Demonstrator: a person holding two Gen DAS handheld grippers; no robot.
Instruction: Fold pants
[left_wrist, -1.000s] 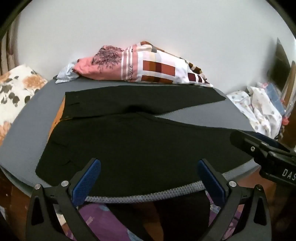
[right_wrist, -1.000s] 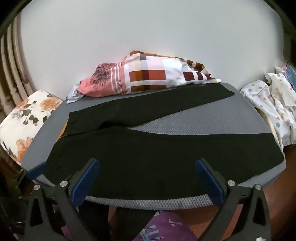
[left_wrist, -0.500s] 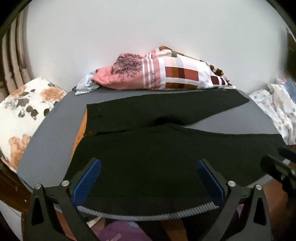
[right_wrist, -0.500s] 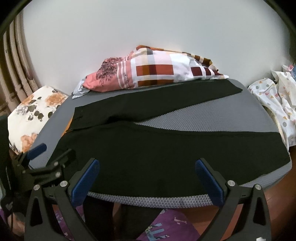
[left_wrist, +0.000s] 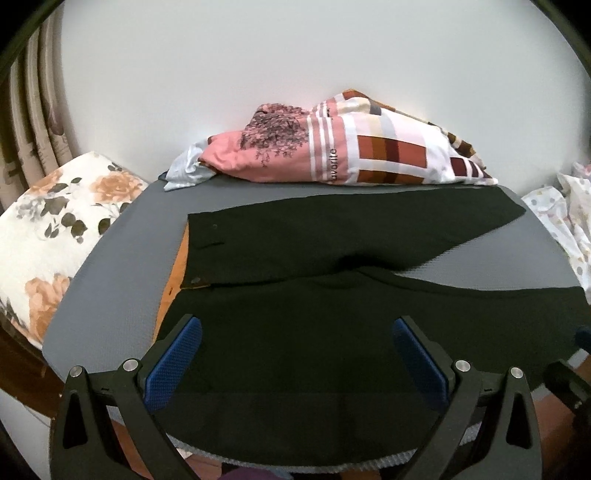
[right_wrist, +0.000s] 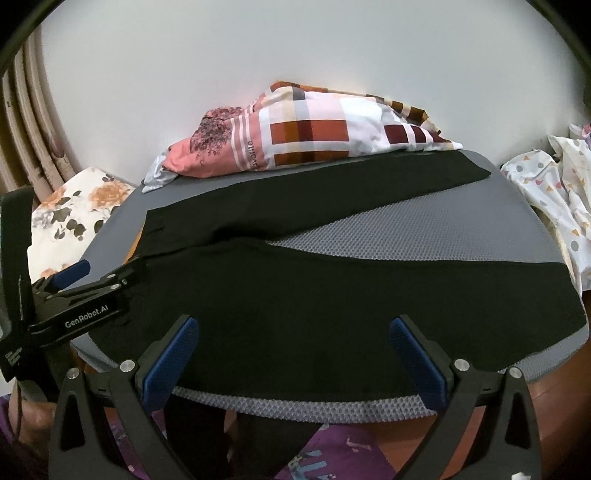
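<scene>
Black fabric pants (right_wrist: 295, 295) are spread flat on the grey mesh-topped table (right_wrist: 443, 236), legs splayed in a V, so no fold looks made yet and basically everything's left. Left gripper (left_wrist: 295, 350) and right gripper (right_wrist: 295, 350) both hover over the near leg, wide apart, holding nothing.

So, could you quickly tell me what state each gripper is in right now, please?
Left gripper: open, holding nothing, above the black pants.
Right gripper: open, holding nothing, also above the pants.
</scene>
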